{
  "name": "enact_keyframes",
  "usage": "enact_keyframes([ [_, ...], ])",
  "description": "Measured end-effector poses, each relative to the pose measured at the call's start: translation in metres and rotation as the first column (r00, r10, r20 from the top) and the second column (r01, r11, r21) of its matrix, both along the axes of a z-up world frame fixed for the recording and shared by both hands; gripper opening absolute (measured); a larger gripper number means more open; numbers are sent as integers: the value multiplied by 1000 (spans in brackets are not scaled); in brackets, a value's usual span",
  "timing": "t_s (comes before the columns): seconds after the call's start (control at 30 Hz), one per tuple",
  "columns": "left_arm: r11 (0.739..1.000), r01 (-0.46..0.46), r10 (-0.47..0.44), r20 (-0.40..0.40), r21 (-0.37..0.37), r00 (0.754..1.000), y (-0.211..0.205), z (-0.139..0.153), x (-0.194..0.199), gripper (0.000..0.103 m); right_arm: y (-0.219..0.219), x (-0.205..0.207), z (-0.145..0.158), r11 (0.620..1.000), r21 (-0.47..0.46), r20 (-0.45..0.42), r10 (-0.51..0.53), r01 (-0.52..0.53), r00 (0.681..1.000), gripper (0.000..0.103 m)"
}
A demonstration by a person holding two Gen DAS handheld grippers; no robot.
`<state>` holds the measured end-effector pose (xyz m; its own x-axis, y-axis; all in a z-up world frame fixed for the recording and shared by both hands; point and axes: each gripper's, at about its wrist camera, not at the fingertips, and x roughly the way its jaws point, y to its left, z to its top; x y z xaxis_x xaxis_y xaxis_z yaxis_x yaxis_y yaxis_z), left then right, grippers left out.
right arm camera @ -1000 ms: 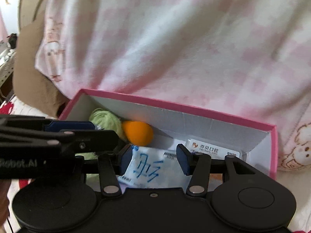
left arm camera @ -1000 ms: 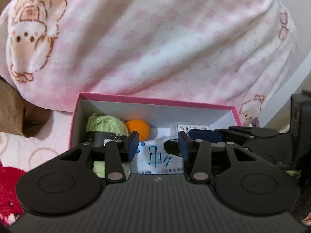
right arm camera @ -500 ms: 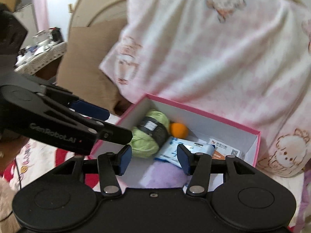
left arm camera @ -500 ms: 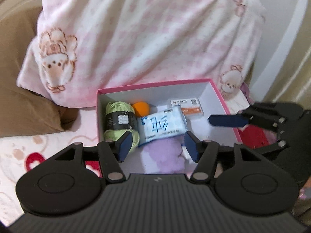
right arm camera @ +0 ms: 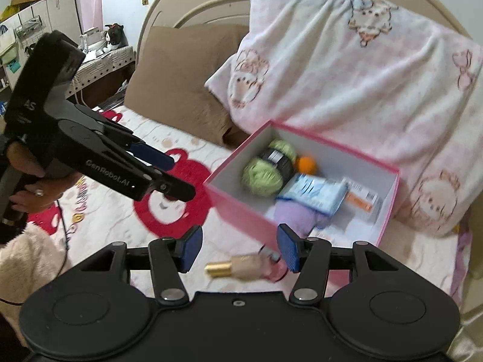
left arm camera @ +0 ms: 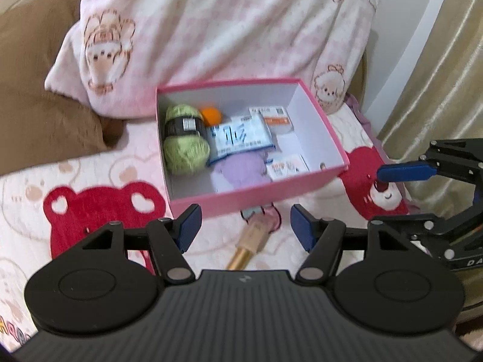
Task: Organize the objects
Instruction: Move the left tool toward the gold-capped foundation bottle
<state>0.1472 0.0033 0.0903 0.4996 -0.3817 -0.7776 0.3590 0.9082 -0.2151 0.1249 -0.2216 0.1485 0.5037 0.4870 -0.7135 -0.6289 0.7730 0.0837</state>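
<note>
A pink box (left arm camera: 265,194) (right arm camera: 238,208) sits on the bed. It holds a green yarn ball (left arm camera: 184,141) (right arm camera: 267,172), an orange ball (left arm camera: 211,115) (right arm camera: 306,164), a blue-and-white packet (left arm camera: 241,135) (right arm camera: 314,193), a purple soft item (left arm camera: 238,172) (right arm camera: 295,214) and a small orange-labelled carton (left arm camera: 276,117) (right arm camera: 362,200). A gold-capped bottle (left arm camera: 253,241) (right arm camera: 241,267) lies on the bed in front of the box. My left gripper (left arm camera: 245,229) hovers above that bottle, its jaws opening with nothing gripped. My right gripper (right arm camera: 240,249) is open and empty, also over the bottle.
A pink bear-print pillow (left arm camera: 226,30) leans behind the box, with a brown pillow (left arm camera: 39,114) to its left. The bedspread (left arm camera: 99,208) has red bear shapes. A curtain (left arm camera: 437,75) hangs on the right. A person's hand (right arm camera: 36,193) holds the left gripper.
Both grippers have drawn back and up out of the box, which now looks smaller and farther off. The left jaws have spread wider. The bottle on the bed has come into view.
</note>
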Motion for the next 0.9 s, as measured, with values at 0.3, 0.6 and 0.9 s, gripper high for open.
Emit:
enact_keyframes([
  [0.3,999,-14,12,-41,-48,999,8,-39,-14,64,11,-16,-34,1000,13,-118,-2,4,993,60],
  [0.6,993,-26,22,-34,-118,999,9,-87,-9,61,24,1,-87,998,27,-244,-50,58,969,61],
  [0.9,980,-16,12,-23,-198,1000,11,-139,-3,50,41,13,-141,996,13,-278,-84,91,957,61],
])
